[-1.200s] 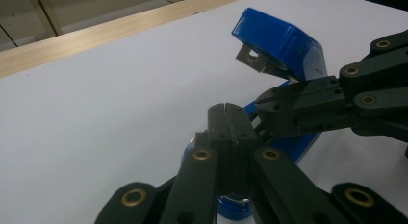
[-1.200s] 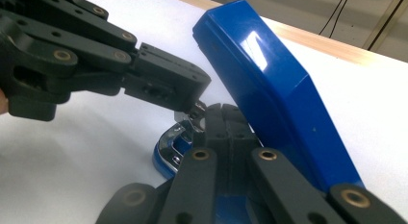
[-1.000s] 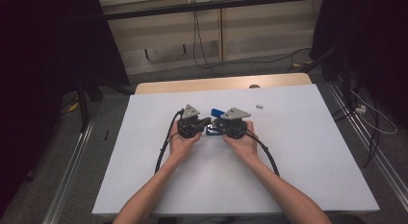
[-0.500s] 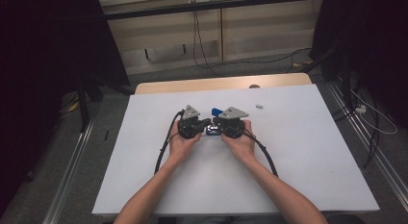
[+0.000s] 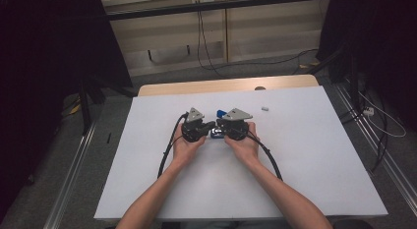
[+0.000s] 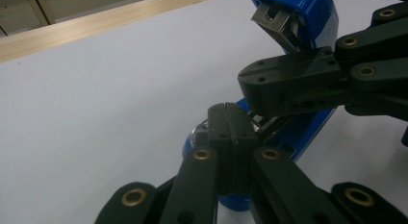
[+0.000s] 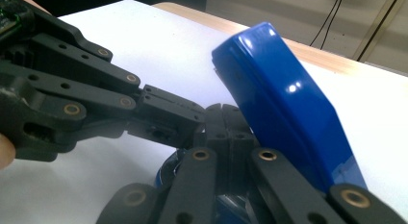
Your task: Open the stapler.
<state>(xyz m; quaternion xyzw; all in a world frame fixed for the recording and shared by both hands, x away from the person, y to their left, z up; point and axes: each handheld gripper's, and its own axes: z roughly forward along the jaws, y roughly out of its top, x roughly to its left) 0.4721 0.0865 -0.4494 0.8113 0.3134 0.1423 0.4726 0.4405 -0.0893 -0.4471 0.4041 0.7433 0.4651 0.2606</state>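
While both hands are resting on the white table (image 5: pixel 305 170), I am keeping my left gripper (image 6: pixel 226 119) and right gripper (image 7: pixel 222 119) fully closed, empty, touching the glossy blue plastic stapler (image 7: pixel 284 118).

I'm seeing the white worktop (image 5: pixel 305 160) glowing evenly under overhead light, while the room around its left and right edges is sinking into near black. Shadows beneath the hands are staying faint. In the left gripper view, the nearest black links are blurring softly. In the right gripper view, small glare spots are shining on the blue stapler (image 7: pixel 284 118), and the picture is looking grainy.
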